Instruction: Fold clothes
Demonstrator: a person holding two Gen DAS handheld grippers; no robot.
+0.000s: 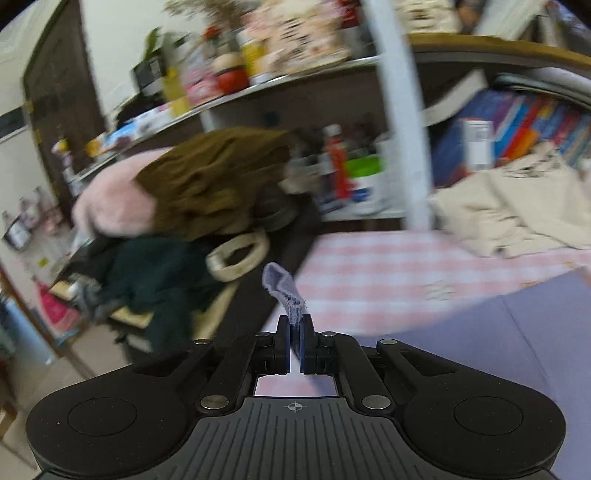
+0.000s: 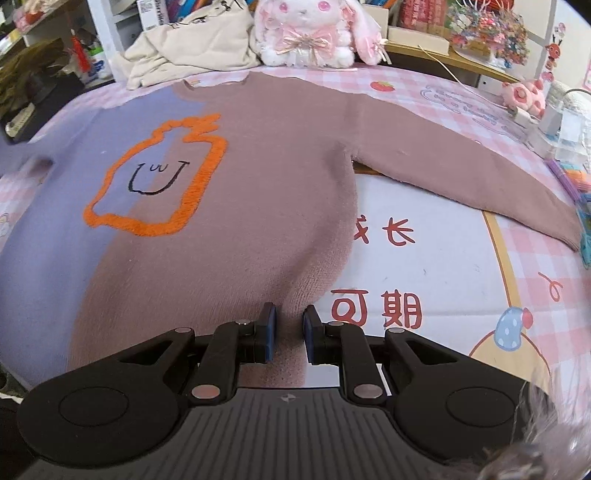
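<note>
So the sweater (image 2: 229, 206) is lying face-up and flat on the pink checked bedsheet (image 2: 436, 258), half lilac, half dusty mauve, with that orange bottle outline (image 2: 159, 184) and smiley across the chest. Collar is at the far end from your right claw (image 2: 289, 334), hem is right under it, so the body's long axis runs straight away from that claw. The mauve sleeve (image 2: 461, 173) sticks out far and to the right of it, pretty much fully spread.

Right claw is open, jaws parted, hovering just over the mauve hem edge with nothing between the pads.

Left claw (image 1: 295, 345) is the busy one: jaws pinched together on a bit of lilac knit, a ribbed cuff end (image 1: 282, 291) poking up past the tips. The lilac cloth trails off to the right and below it, so I'd guess you've got the lilac sleeve lifted. That view is blurry, so can't say more.

What matters next, I think: the lilac side lies to the left claw's right, so that sleeve wants to travel across toward the bottle design, while the right claw is the nearer one for the mauve sleeve.

Plush bunny (image 2: 310, 33) and a cream garment (image 2: 192, 44) sit past the collar, well clear.
</note>
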